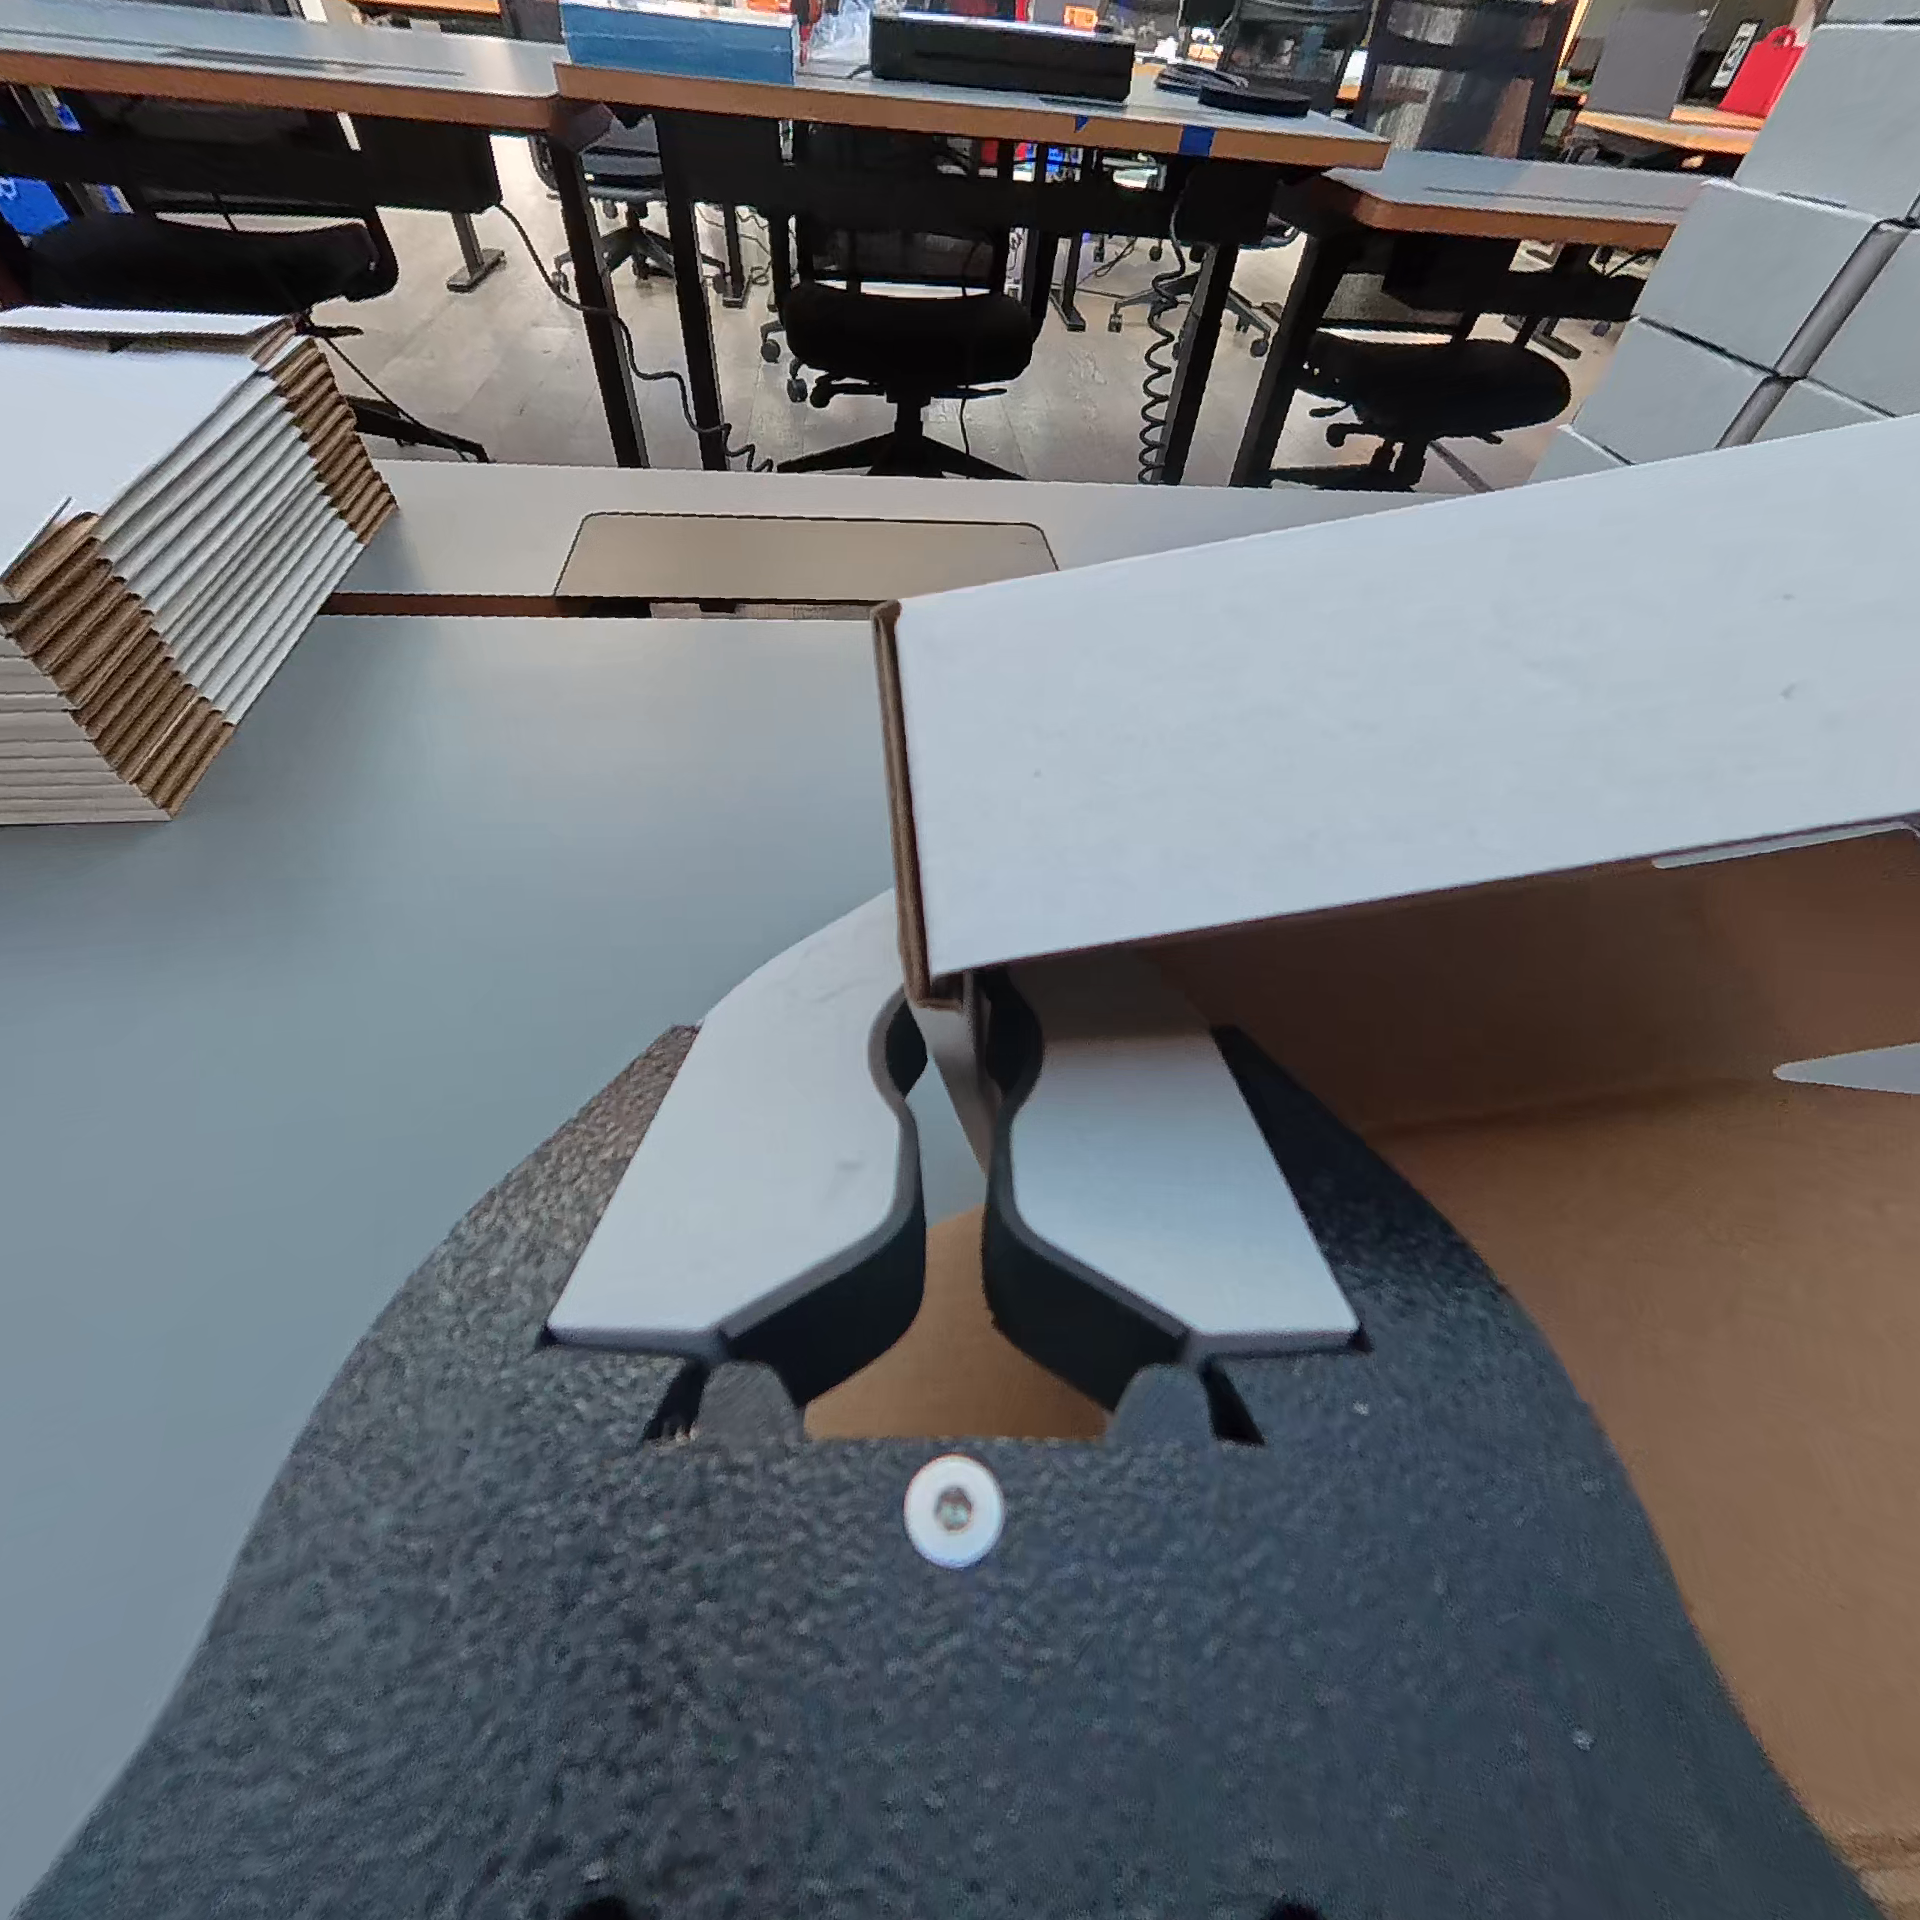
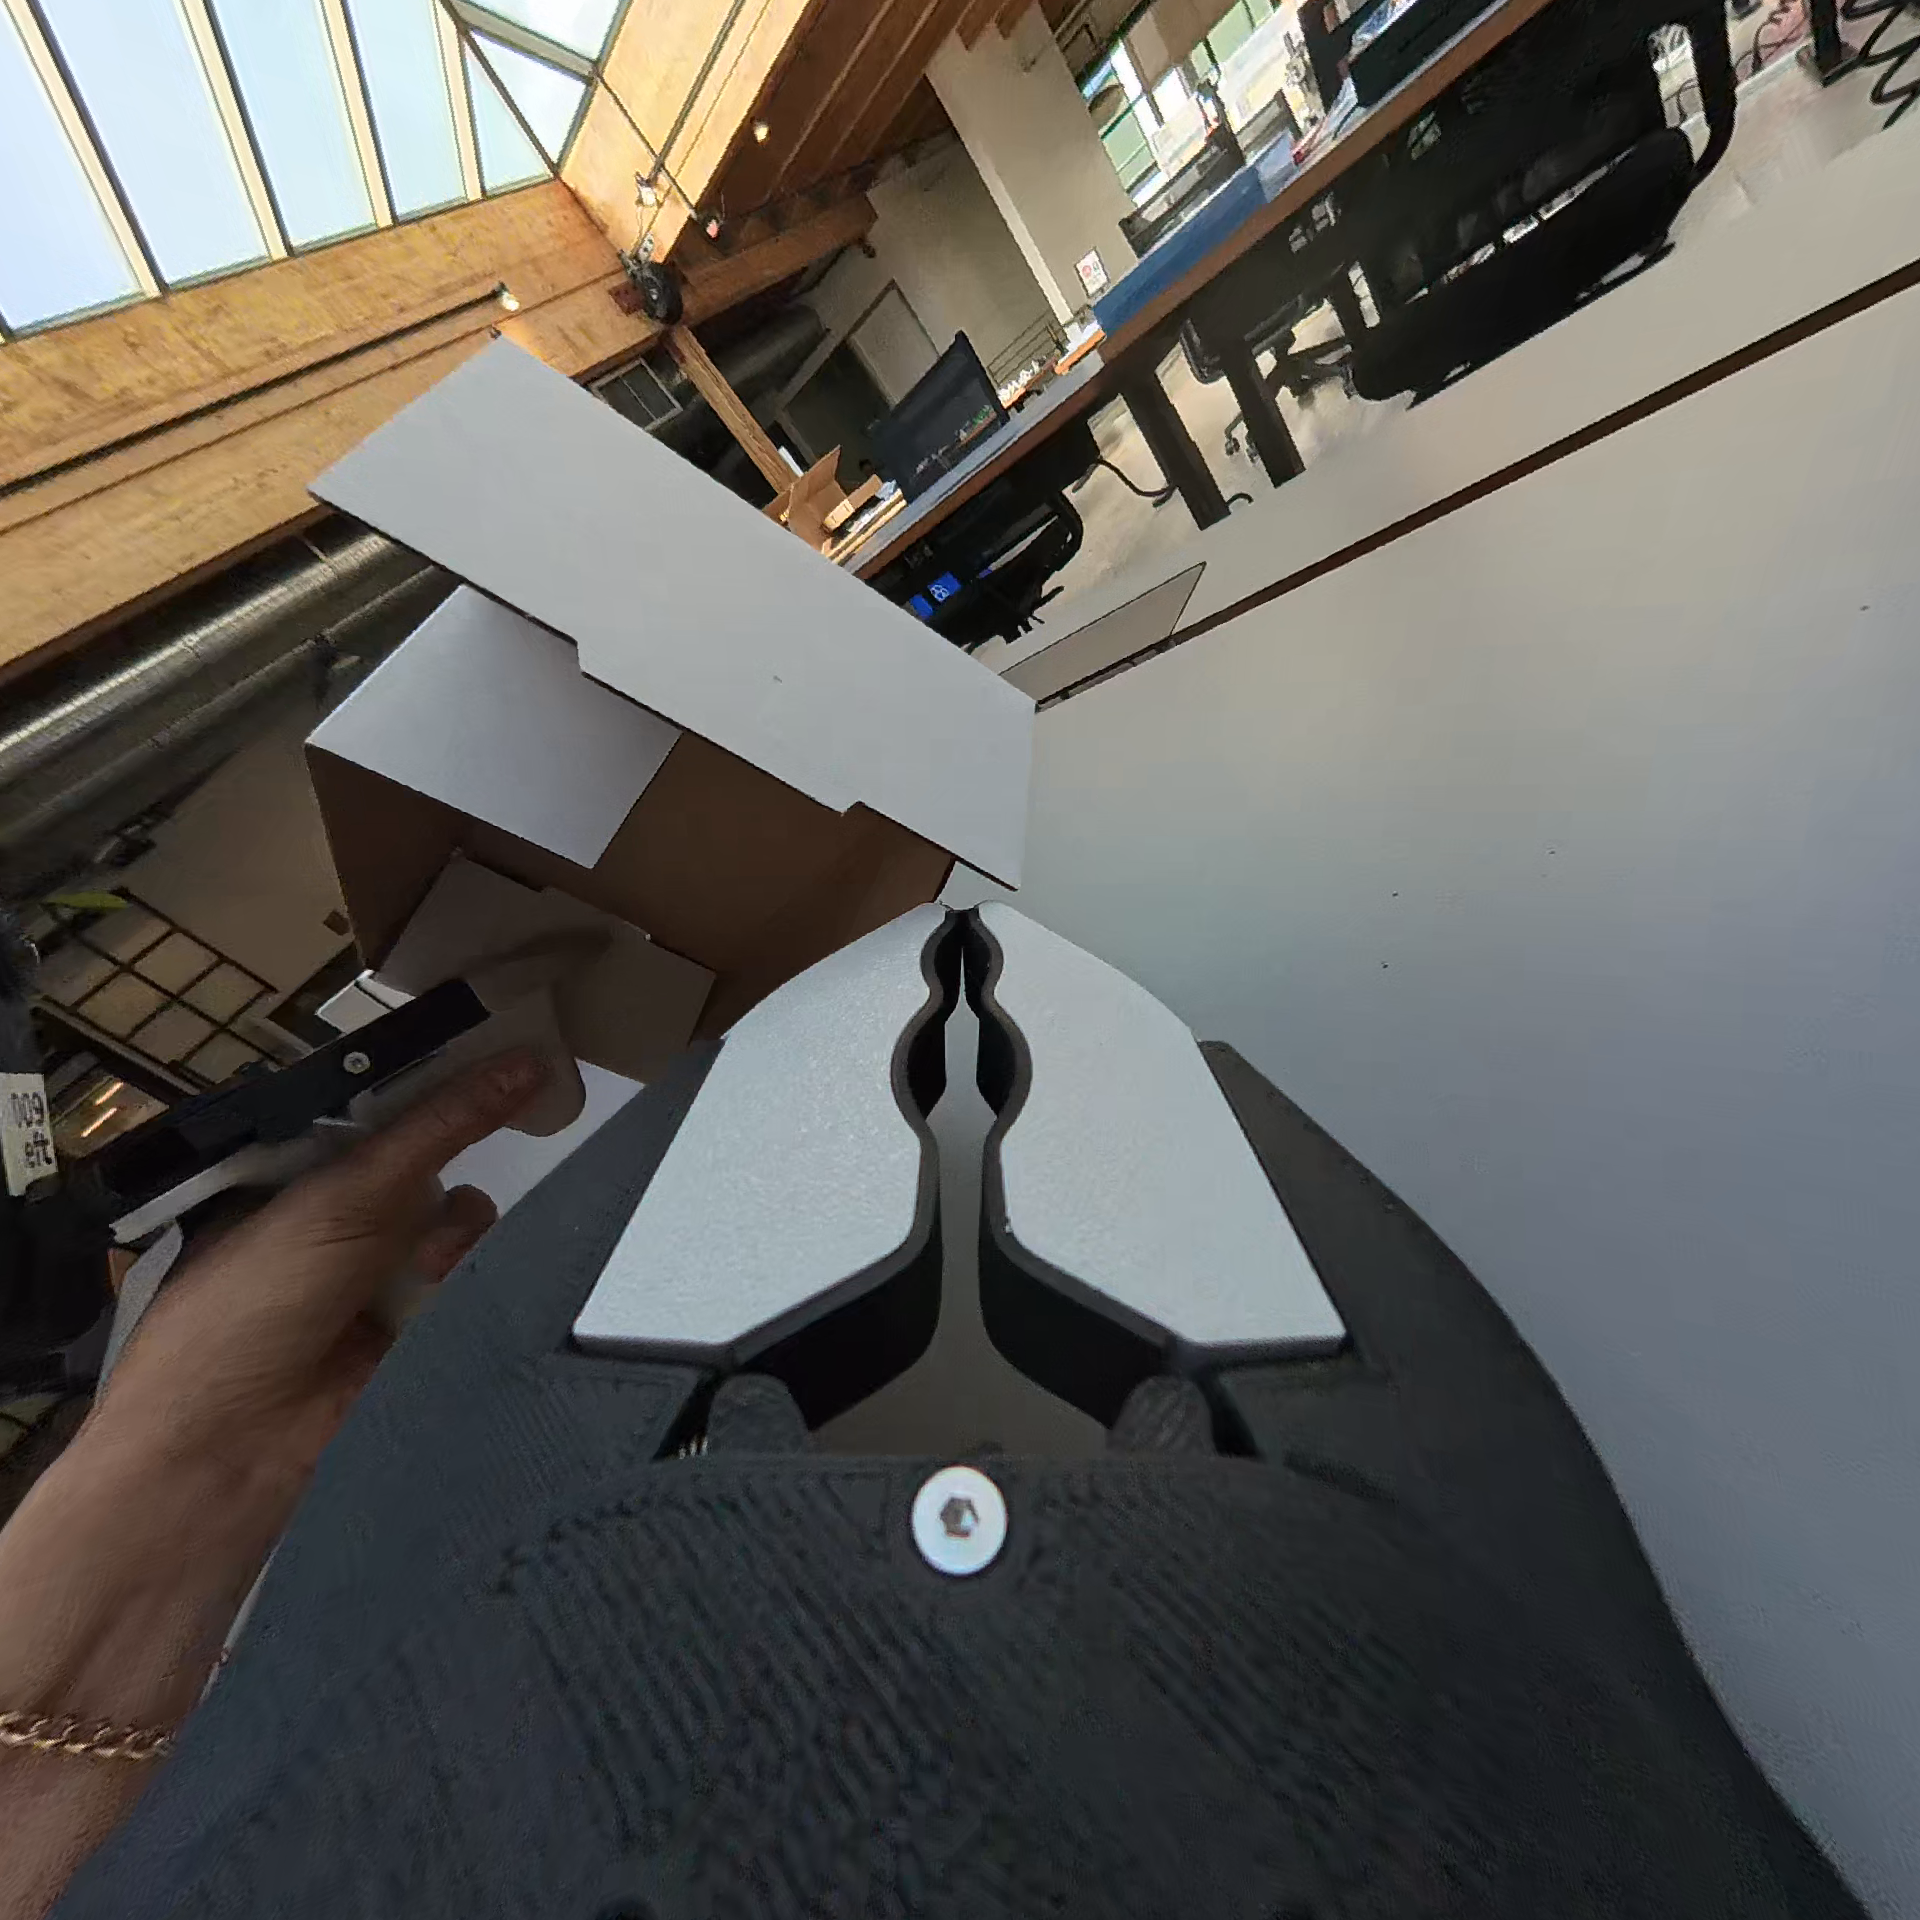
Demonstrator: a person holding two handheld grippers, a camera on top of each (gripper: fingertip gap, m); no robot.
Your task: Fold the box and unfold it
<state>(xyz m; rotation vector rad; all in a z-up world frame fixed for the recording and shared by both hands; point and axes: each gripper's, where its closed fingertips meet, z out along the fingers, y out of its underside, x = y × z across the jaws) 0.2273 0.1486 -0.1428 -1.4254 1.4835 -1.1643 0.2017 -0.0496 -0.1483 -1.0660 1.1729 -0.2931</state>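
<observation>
Daylight is pouring through skylights (image 2: pixel 156 156) set beside timber beams (image 2: pixel 260 343), while black office chairs (image 1: pixel 904 343) are standing under long wood-edged desks (image 1: pixel 966 125) on a pale floor (image 1: pixel 499 374).

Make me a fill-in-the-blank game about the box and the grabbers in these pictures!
1. The box is white outside and ____ inside.
2. The left hand-held gripper is pinching a cardboard ____ of the box.
3. The right hand-held gripper has its fingertips closed together and holds ____.
4. The stack of flat cardboard sits on the table to the ____ of the box in the left wrist view.

Missing words: brown; flap; nothing; left
</observation>
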